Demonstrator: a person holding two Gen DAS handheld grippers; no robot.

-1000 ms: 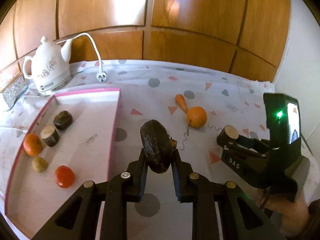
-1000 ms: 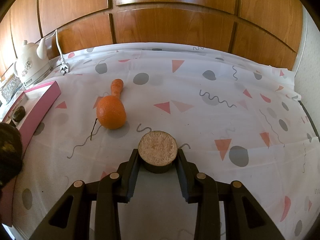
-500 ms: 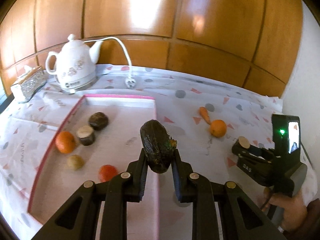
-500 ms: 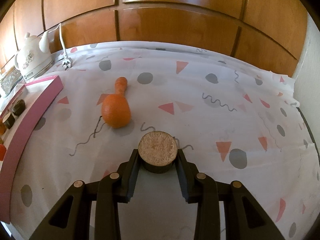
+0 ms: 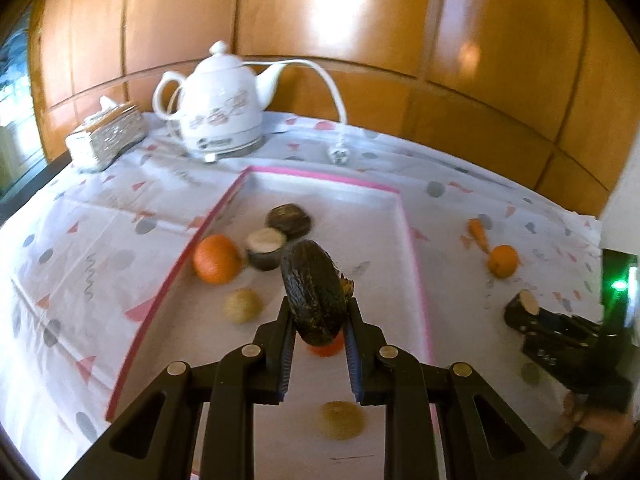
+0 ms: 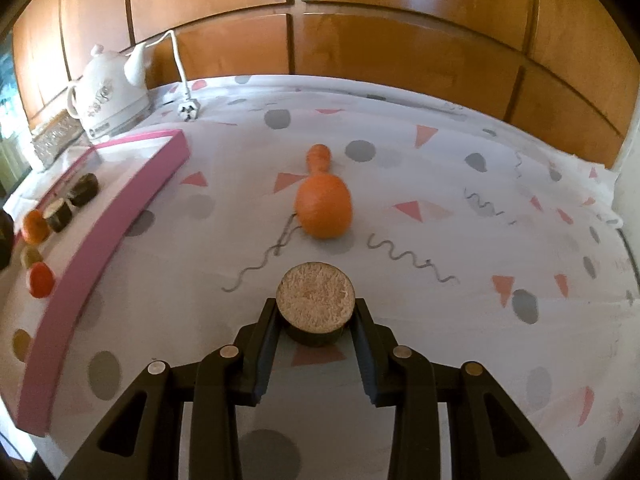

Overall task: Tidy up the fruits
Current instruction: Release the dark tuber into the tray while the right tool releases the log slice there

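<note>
My left gripper (image 5: 318, 322) is shut on a dark wrinkled fruit (image 5: 314, 290), held above the pink-rimmed tray (image 5: 320, 178). In the tray lie an orange (image 5: 216, 258), a cut dark piece (image 5: 266, 248), a dark round fruit (image 5: 290, 220), a tan fruit (image 5: 242, 306), a red fruit (image 5: 326, 348) partly hidden by the fingers, and another tan fruit (image 5: 340, 420). My right gripper (image 6: 316, 320) is shut on a short dark cylinder with a pale cut face (image 6: 316, 300), above the tablecloth. Beyond it lie an orange (image 6: 324, 210) and a small carrot (image 6: 318, 158).
A white kettle (image 5: 218, 116) with its cord and plug (image 5: 338, 156) stands behind the tray, next to a silvery tissue box (image 5: 106, 134). Wooden wall panels close off the back. The patterned tablecloth (image 6: 500, 240) stretches to the right of the tray.
My left gripper has carried the dark fruit leftward from over the cloth to over the tray. My right gripper has shifted slightly left with its cylinder; the tray shows more in its view.
</note>
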